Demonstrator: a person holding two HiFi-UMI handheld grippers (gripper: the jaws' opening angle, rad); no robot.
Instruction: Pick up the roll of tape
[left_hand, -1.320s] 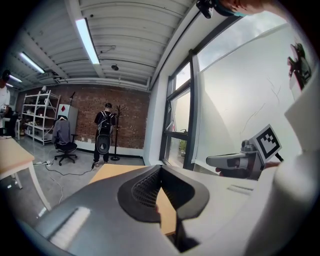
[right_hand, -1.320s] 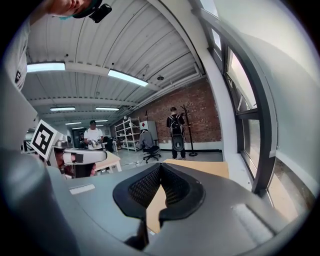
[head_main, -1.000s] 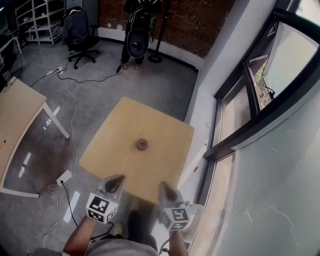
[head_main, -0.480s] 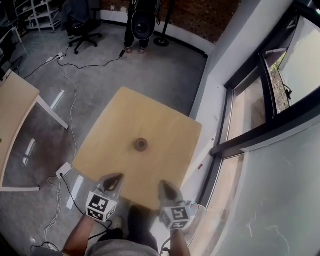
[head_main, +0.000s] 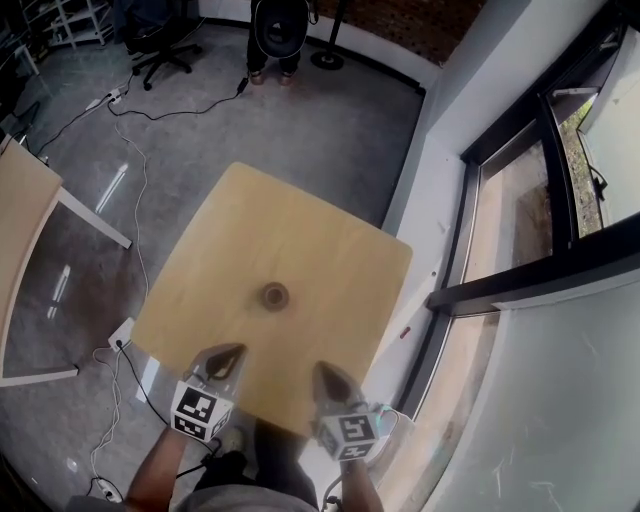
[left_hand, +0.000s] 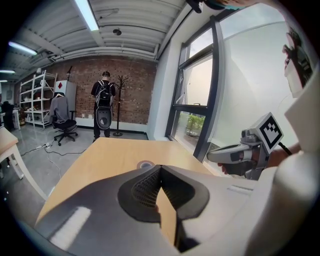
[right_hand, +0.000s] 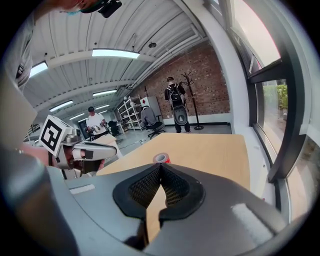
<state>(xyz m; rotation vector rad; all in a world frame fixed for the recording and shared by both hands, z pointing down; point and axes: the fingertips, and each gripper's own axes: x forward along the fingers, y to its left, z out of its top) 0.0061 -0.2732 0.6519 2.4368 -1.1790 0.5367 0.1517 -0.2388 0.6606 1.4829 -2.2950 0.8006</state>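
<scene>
The roll of tape (head_main: 274, 295), small with a red side and a pale core, lies flat near the middle of the square wooden table (head_main: 330, 250). It also shows as a ring (left_hand: 145, 164) in the left gripper view and red-sided (right_hand: 161, 158) in the right gripper view. My left gripper (head_main: 228, 357) hovers at the table's near edge, left of the tape and well short of it, jaws shut and empty. My right gripper (head_main: 326, 372) sits beside it at the near edge, also shut on nothing. Both point toward the tape.
Cables and a power strip (head_main: 124, 332) lie on the grey floor left of the table. Another table's edge (head_main: 20, 200) stands at far left. A window wall (head_main: 470, 240) runs along the right. A person (head_main: 276, 30) and an office chair (head_main: 150, 40) are far behind.
Both grippers have come down and forward toward the table's near edge. The table and tape sit larger and more central in the head view. Jaws stayed shut.
</scene>
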